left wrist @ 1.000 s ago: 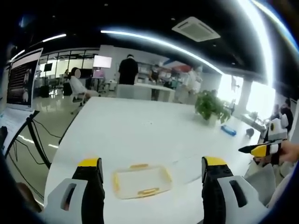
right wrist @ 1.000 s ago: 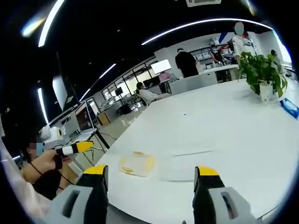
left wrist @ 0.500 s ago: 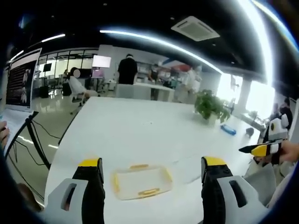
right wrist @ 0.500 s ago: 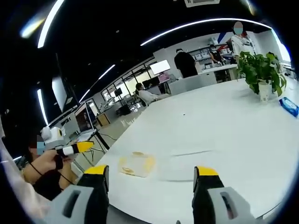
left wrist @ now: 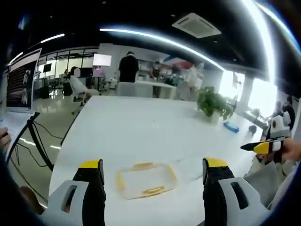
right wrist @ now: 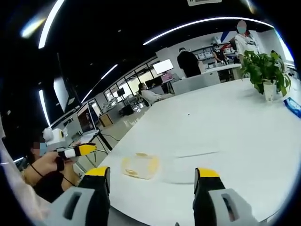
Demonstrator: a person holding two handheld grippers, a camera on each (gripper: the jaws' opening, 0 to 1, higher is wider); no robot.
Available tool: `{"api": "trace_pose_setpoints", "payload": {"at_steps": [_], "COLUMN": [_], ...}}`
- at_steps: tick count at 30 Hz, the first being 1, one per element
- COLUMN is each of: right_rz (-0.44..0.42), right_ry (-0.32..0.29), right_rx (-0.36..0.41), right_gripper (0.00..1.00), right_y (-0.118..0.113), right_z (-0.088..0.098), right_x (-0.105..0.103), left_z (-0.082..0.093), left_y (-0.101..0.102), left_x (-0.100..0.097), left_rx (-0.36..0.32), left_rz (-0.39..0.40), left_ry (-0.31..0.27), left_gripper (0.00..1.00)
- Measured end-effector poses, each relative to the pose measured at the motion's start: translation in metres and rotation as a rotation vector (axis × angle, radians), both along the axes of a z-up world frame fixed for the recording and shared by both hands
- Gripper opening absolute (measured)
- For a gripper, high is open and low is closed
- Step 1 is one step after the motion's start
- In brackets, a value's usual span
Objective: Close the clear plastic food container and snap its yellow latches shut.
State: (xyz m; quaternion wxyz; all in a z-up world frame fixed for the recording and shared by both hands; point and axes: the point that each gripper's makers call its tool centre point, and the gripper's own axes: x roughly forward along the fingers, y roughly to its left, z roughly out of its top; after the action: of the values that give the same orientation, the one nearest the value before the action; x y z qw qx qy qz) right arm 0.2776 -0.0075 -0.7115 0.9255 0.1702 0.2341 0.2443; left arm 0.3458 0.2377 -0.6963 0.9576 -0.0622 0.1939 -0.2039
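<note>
office space with ceiling light strips and distant people lies behind a long white desk (left wrist: 141,127). on the desk sits the container (left wrist: 146,180), clear with yellow latches, flat on the surface, straight ahead of the left hand-held gripper (left wrist: 153,172) and between its two jaws, apart from both. those jaws stand wide apart with nothing held. in the right gripper view the container (right wrist: 139,166) lies ahead and slightly left of the right hand-held gripper (right wrist: 150,179), whose jaws are also spread wide and hold nothing. a potted plant (left wrist: 214,104) stands far down the desk, with a small blue object (left wrist: 230,126) near it. a monitor (left wrist: 21,80) stands off to the left of the desk.
</note>
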Motion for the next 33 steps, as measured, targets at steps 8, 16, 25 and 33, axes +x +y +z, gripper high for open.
{"api": "trace_pose_setpoints", "payload": {"at_steps": [8,16,25,33], "right_rz": [0.012,0.010,0.027,0.049], "right_ry": [0.009,0.026,0.044,0.007], "right_rx": [0.003,0.005,0.016,0.029], "right_gripper": [0.72,0.71,0.68,0.64], "right_y": [0.008,0.009,0.018,0.030], "right_z": [-0.003,-0.007,-0.011,-0.007], "right_x": [-0.003,-0.001,0.002,0.011], "left_z": [0.000,-0.007,-0.018,-0.028], "left_y": [-0.001,-0.003,0.003,0.005], "left_x": [0.003,0.002,0.004,0.009], "left_rx": [0.004,0.003,0.015,0.024], "left_rz": [-0.006,-0.017,-0.009,-0.022], "left_ry": [0.001,0.015,0.037,0.055], "left_gripper": [0.85,0.84,0.84,0.82]}}
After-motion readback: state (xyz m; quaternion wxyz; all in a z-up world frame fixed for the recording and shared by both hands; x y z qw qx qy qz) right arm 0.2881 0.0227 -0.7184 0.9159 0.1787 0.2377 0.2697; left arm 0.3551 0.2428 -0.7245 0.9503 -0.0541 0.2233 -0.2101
